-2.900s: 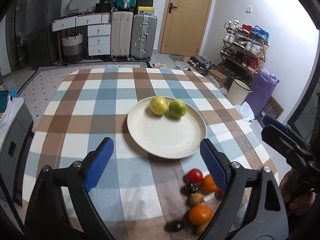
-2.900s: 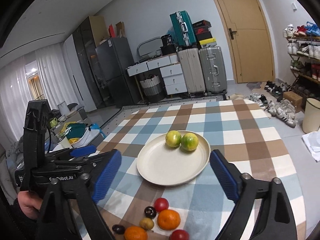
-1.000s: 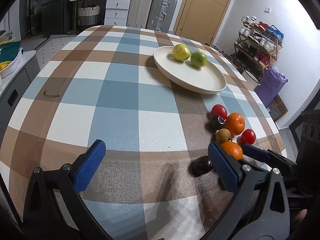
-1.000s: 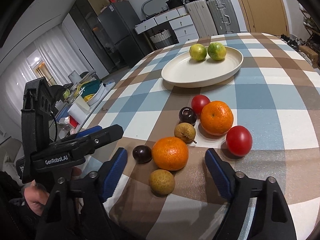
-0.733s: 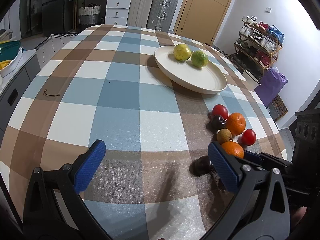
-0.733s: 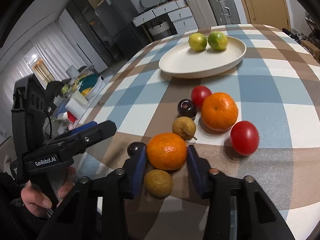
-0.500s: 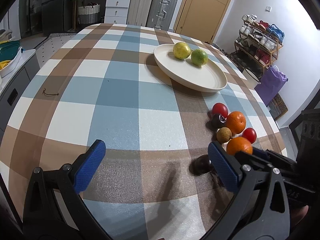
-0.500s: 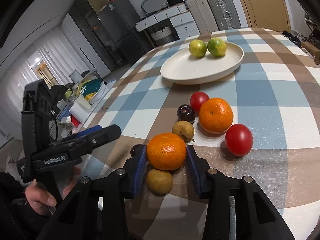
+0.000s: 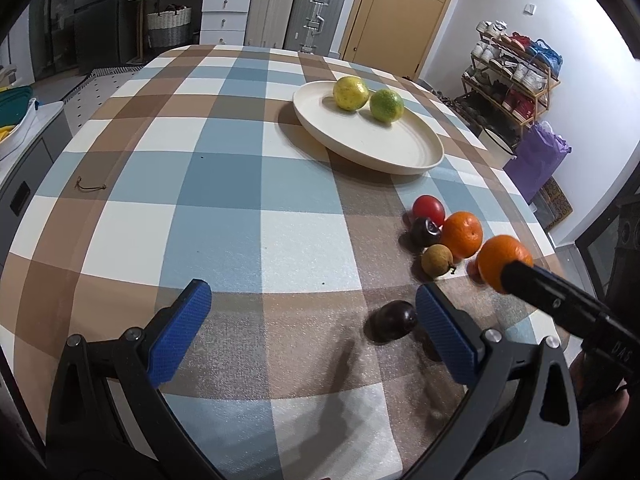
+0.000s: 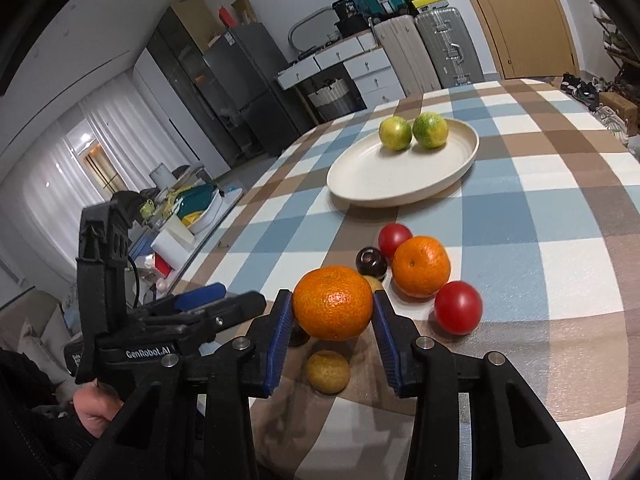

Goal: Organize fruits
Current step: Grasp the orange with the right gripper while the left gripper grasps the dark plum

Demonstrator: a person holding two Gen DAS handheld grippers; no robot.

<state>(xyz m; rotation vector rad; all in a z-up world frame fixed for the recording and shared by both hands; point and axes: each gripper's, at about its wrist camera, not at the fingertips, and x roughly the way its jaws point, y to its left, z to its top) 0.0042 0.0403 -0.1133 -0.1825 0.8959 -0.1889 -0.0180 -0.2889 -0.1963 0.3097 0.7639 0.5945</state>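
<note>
Now the right hand-held gripper (image 10: pixel 333 322) pinches a bumpy round orange (image 10: pixel 333 303) above the checkered bench (image 10: pixel 560 208); the left hand-held gripper (image 9: pixel 308 324) is spread wide.

Left tongs (image 9: pixel 308 330) agape; right tongs (image 9: pixel 505 274) clamp orange (image 9: pixel 500 261).

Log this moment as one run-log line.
right gripper: shut on orange, lifted off cloth | left gripper: open, holding nothing | plate: two green citrus | rest of fruit on table

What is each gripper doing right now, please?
Left gripper: open, holding nothing.
Right gripper: closed on a mandarin orange.
</note>
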